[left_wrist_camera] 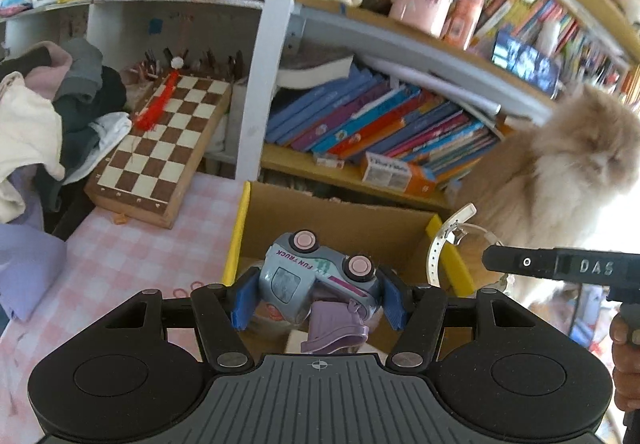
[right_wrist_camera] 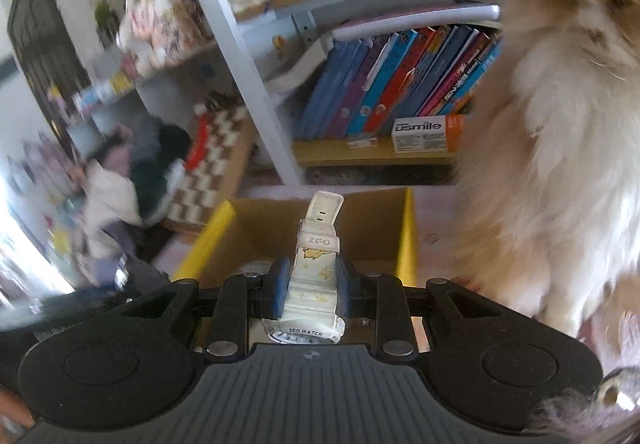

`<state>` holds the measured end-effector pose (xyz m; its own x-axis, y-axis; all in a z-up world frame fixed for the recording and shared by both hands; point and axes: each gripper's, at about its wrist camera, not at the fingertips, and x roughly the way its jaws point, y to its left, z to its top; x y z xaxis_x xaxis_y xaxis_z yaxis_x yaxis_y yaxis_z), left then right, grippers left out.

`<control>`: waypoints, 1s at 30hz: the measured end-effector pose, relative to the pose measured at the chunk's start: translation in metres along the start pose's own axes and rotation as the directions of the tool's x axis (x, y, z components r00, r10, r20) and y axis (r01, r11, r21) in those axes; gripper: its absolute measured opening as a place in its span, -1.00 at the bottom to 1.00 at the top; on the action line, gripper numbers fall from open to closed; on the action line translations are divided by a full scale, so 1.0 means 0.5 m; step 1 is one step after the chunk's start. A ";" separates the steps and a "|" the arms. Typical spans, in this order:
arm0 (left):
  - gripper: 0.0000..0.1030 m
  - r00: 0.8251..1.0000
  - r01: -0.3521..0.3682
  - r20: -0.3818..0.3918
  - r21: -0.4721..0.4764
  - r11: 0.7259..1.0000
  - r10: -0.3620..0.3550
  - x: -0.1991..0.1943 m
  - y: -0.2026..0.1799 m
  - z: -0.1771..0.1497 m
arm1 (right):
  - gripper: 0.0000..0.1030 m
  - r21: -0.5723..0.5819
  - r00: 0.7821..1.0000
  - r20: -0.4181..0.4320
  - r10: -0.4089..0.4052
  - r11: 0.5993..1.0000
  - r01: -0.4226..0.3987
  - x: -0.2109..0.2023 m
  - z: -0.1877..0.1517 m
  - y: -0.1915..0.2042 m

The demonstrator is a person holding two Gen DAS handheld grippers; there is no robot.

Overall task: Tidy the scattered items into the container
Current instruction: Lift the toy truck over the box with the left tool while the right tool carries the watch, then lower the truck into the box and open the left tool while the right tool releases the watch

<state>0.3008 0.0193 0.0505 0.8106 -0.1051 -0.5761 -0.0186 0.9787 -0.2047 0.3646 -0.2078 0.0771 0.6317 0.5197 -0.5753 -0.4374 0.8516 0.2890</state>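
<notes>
A cardboard box with yellow-edged flaps stands on the pink checked table. My left gripper is shut on a blue-grey toy truck, held on its side above the box's opening. My right gripper is shut on a white watch, held over the same box. In the left wrist view the right gripper reaches in from the right with the white watch strap hanging at the box's right flap.
A fluffy cream cat sits right beside the box on its right and fills the right of the right wrist view. A chessboard and a heap of clothes lie at the left. Bookshelves stand behind the box.
</notes>
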 end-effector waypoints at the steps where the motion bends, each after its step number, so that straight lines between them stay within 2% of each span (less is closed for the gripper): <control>1: 0.18 1.000 -0.007 -0.009 0.016 1.000 0.007 0.011 -0.002 0.003 | -0.54 -0.037 1.000 -0.006 -0.015 0.999 0.015 0.010 -0.002 0.002; 4: 0.18 0.999 -0.026 -0.035 0.063 0.998 0.029 0.043 -0.010 0.010 | -0.54 -0.148 0.998 -0.022 -0.061 0.987 0.057 0.040 -0.008 0.008; 8: 0.18 0.996 -0.050 -0.069 0.127 0.991 0.059 0.085 -0.019 0.021 | -0.54 -0.293 0.992 -0.035 -0.125 0.950 0.109 0.080 -0.016 0.016; 14: 0.18 0.988 -0.066 -0.120 0.252 0.966 0.099 0.158 -0.034 0.052 | -0.54 -0.407 0.984 -0.063 -0.169 0.904 0.129 0.145 -0.013 0.025; 24: 0.18 0.963 -0.009 -0.240 0.426 0.905 0.123 0.266 -0.069 0.068 | -0.54 -0.583 0.964 -0.097 -0.246 0.800 0.146 0.253 -0.007 0.039; 30: 0.19 0.939 0.009 -0.308 0.470 0.883 0.154 0.327 -0.064 0.065 | -0.54 -0.566 0.962 -0.138 -0.237 0.816 0.119 0.282 -0.005 0.025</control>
<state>0.4531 -0.0234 -0.0113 0.5777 -0.0019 -0.8163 0.2658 0.9459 0.1859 0.4466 -0.1242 -0.0020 0.6225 0.2886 -0.7275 -0.6436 0.7176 -0.2660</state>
